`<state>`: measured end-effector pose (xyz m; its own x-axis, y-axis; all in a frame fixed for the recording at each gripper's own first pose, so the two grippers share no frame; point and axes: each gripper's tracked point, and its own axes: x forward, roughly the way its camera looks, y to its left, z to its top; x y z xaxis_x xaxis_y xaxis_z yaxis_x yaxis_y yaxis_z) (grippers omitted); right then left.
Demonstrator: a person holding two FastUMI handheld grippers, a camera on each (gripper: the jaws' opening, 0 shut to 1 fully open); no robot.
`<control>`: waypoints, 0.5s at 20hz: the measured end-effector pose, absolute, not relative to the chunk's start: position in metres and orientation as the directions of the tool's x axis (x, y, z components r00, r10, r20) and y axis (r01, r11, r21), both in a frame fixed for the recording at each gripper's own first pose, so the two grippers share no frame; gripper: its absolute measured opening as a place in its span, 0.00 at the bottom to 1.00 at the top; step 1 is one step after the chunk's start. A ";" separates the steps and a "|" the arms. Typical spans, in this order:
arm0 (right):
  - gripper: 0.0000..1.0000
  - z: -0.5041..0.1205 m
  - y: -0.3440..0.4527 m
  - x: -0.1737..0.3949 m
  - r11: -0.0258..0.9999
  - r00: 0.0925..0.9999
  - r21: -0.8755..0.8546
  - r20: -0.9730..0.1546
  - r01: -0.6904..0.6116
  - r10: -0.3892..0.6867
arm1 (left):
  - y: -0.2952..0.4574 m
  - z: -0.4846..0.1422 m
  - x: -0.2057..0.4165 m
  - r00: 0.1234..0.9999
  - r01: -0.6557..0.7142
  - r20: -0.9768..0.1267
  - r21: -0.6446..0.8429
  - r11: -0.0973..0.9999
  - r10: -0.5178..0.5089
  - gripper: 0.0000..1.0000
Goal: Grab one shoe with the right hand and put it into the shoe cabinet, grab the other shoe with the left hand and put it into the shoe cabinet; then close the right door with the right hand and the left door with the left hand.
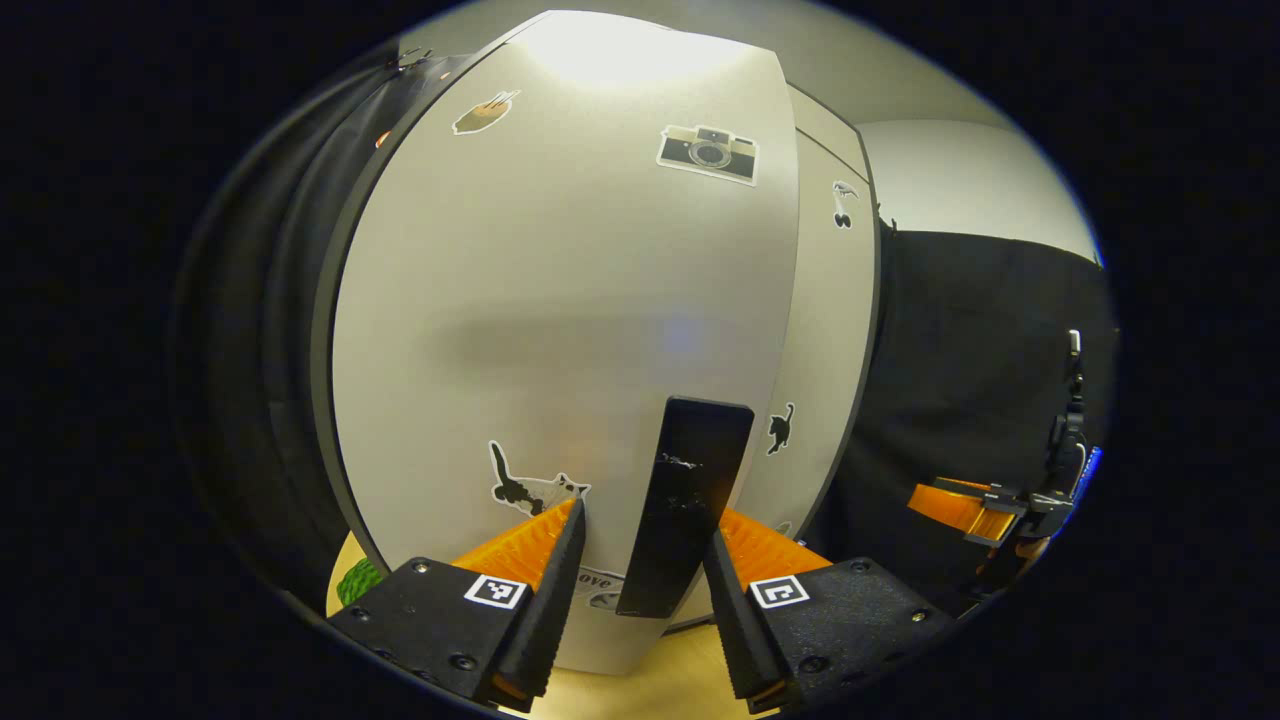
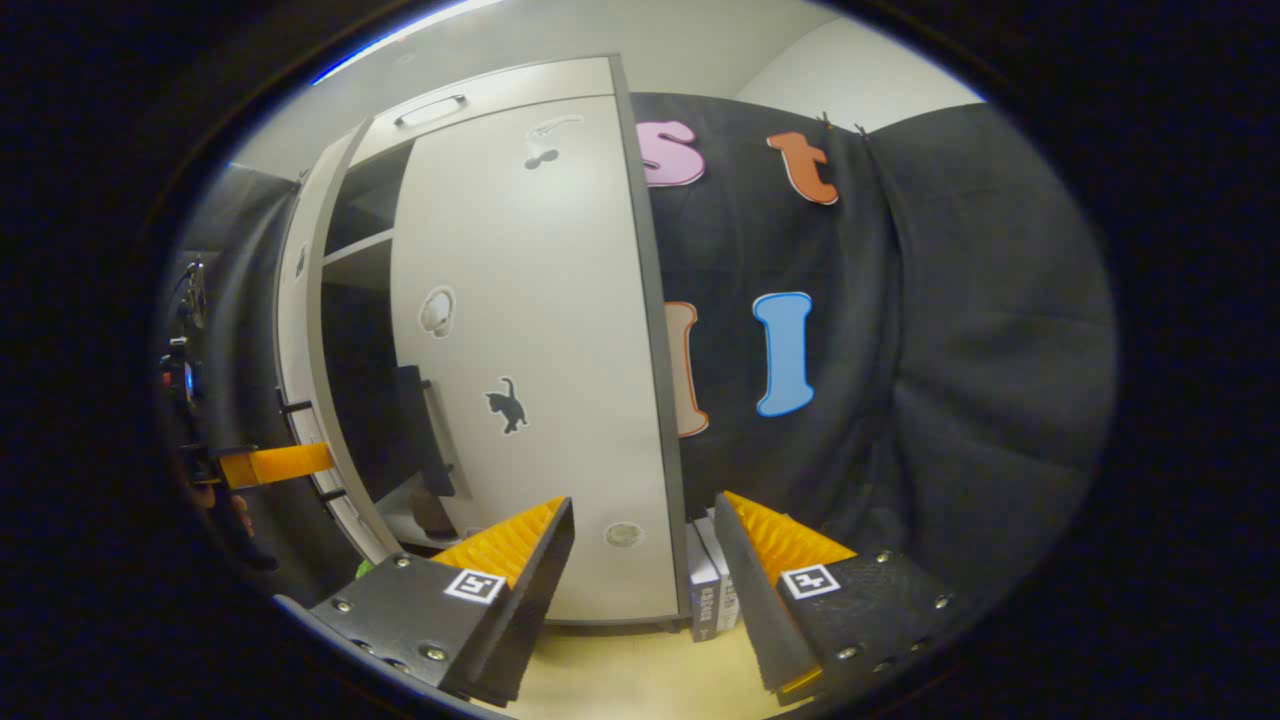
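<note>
In the left gripper view, the left door point(image 1: 560, 330) of the shoe cabinet point(image 1: 835, 300) took up the middle of the frame, pale grey and dotted with stickers: a camera sticker point(image 1: 708, 153) near the top, a cat sticker point(image 1: 525, 487) low on the left. A black handle point(image 1: 686, 505) stood upright on the door, lower centre. The left hand-held gripper point(image 1: 640, 545) sat at the bottom with its fingers spread, one on each side of the handle and neither pressing on it. At the lower right edge, against the black cloth wall point(image 1: 980, 380), the other hand-held gripper appeared small and far off. A strip of light wooden table point(image 1: 650, 690) showed under the door.

In the right gripper view, the left hand-held gripper point(image 2: 275, 463) showed small at the left edge, just beside the left door point(image 2: 300, 330), which stood ajar. Between the doors a dark gap exposed a shelf point(image 2: 355, 250) and, low inside, something brownish that could be a shoe, too dim to tell. Right of the gap, the right door point(image 2: 540, 330) lay shut or nearly so, with a black cat sticker point(image 2: 507, 404) mid-door and a black handle point(image 2: 425, 430) at its left edge. The right hand-held gripper point(image 2: 640, 545) hung at the bottom, fingers spread and holding nothing, just short of the door's lower right corner. A small box point(image 2: 712, 580) stood on the table point(image 2: 640, 670) beside the cabinet.
</note>
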<state>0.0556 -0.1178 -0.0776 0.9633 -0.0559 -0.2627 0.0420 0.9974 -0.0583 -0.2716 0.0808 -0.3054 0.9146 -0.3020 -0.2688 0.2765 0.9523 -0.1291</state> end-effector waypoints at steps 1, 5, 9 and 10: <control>0.85 -0.079 -0.123 0.054 0.997 0.962 -0.055 -0.266 0.051 -0.064 | 0.081 -0.305 -0.271 0.917 0.269 -0.269 -0.125 0.955 -0.294 0.66; 0.85 -0.082 -0.142 0.051 0.996 0.958 -0.039 -0.273 0.077 -0.085 | 0.080 -0.305 -0.273 0.920 0.251 -0.276 -0.126 0.960 -0.277 0.68; 0.85 -0.085 -0.156 0.052 0.995 0.955 -0.023 -0.279 0.100 -0.102 | 0.079 -0.305 -0.273 0.925 0.235 -0.278 -0.117 0.965 -0.259 0.69; 0.85 -0.087 -0.159 0.051 0.994 0.954 -0.020 -0.281 0.104 -0.106 | 0.079 -0.306 -0.273 0.925 0.234 -0.279 -0.117 0.965 -0.258 0.69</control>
